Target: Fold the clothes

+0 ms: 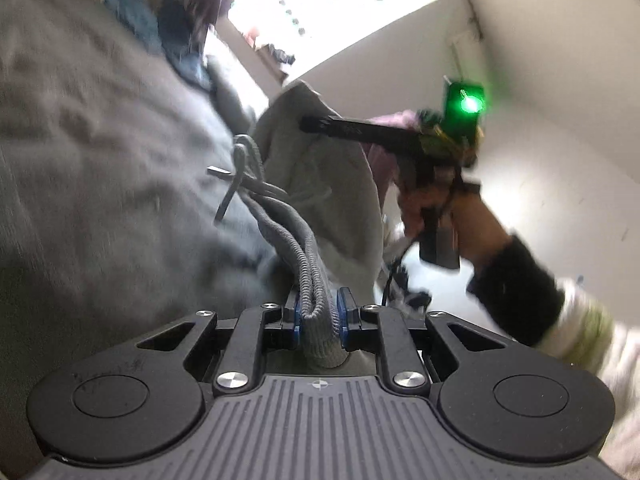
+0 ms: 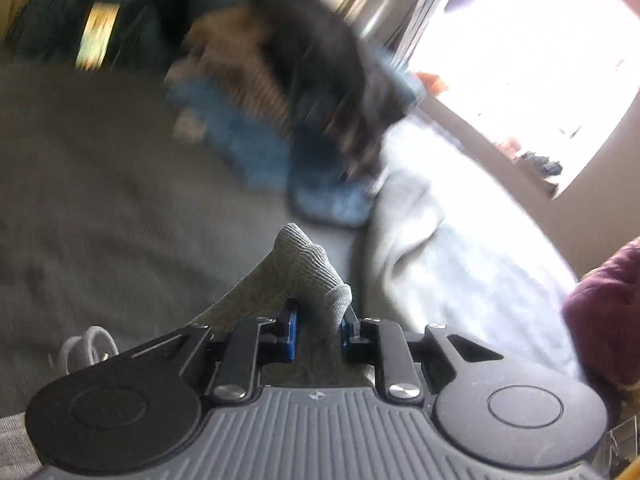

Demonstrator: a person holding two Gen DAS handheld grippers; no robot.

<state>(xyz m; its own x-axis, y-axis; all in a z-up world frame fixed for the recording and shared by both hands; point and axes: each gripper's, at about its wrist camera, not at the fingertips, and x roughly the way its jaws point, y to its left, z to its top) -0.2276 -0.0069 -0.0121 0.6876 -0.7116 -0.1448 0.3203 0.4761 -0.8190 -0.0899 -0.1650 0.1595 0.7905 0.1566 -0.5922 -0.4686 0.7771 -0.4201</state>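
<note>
On my left wrist view, closest in, the left gripper (image 1: 319,322) has its blue-padded fingers (image 1: 295,322) drawn close together and clamped on the ribbed elastic waistband of a grey knit garment (image 1: 316,312). The band stands folded between the pads and runs away from me toward twelve o'clock, where a grey drawstring (image 1: 240,172) with a flat tip hangs loose at about eleven o'clock. Beyond the waistband the grey fabric bunches up and rises toward one o'clock.

There, at about two o'clock, I see the right gripper (image 1: 316,123) from the side, a black tool with a green light glowing on its body. Its tip sits in the upper edge of the same grey cloth. A hand (image 1: 440,208) wraps its grip, and a dark cuff over a pale sleeve (image 1: 520,292) trails off toward four o'clock. A broad grey bedcover (image 1: 88,152) fills the nine o'clock side, blurred.

On my right wrist view, the right gripper (image 2: 318,330) has its jaws drawn in narrow, and a fold of the grey knit fabric (image 2: 308,272) lies between the blue pads (image 2: 291,334). The cloth presses the right pad; whether it bears on the left pad I cannot tell. The fold pokes up toward twelve o'clock. Farther out, at twelve to one o'clock, lies a blurred heap of blue and dark clothes (image 2: 280,120), with a pale blue sheet (image 2: 460,248) at two o'clock and a maroon cushion (image 2: 608,312) at three.
</note>
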